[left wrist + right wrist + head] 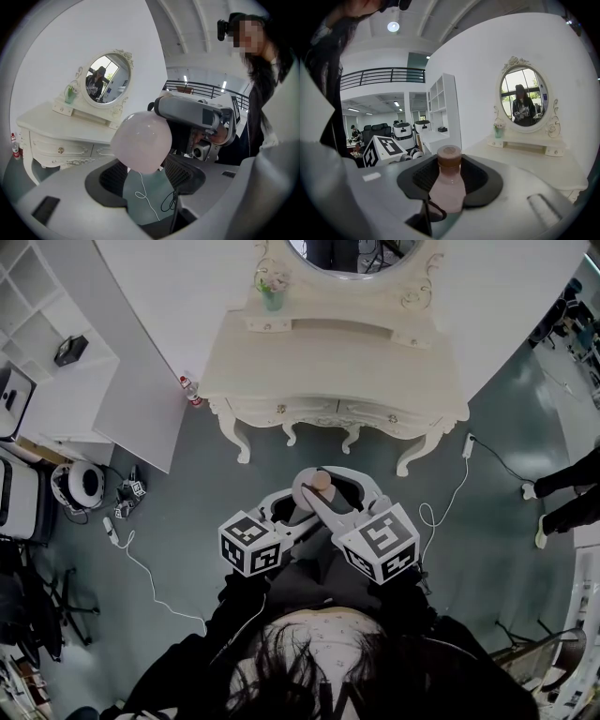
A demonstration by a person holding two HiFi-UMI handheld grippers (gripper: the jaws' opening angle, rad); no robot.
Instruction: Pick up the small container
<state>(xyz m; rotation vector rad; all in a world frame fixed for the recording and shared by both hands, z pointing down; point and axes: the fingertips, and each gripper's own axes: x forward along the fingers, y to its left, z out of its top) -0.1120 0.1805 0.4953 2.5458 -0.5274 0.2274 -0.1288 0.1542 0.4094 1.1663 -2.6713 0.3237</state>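
Note:
The small container is a pale pink bottle with a brown cap, held in the air in front of me, short of the dressing table. In the right gripper view it stands between the black pads, cap away from the camera, with my right gripper shut on it. My left gripper faces it from the other side. There the bottle's rounded pink end hangs just past wide-apart pads that do not press on it. In the head view both grippers meet around the bottle.
A white dressing table with an oval mirror and a small vase stands ahead. A red-capped bottle sits by its left leg. White shelves are at left, cables cross the floor, and a person's legs stand at right.

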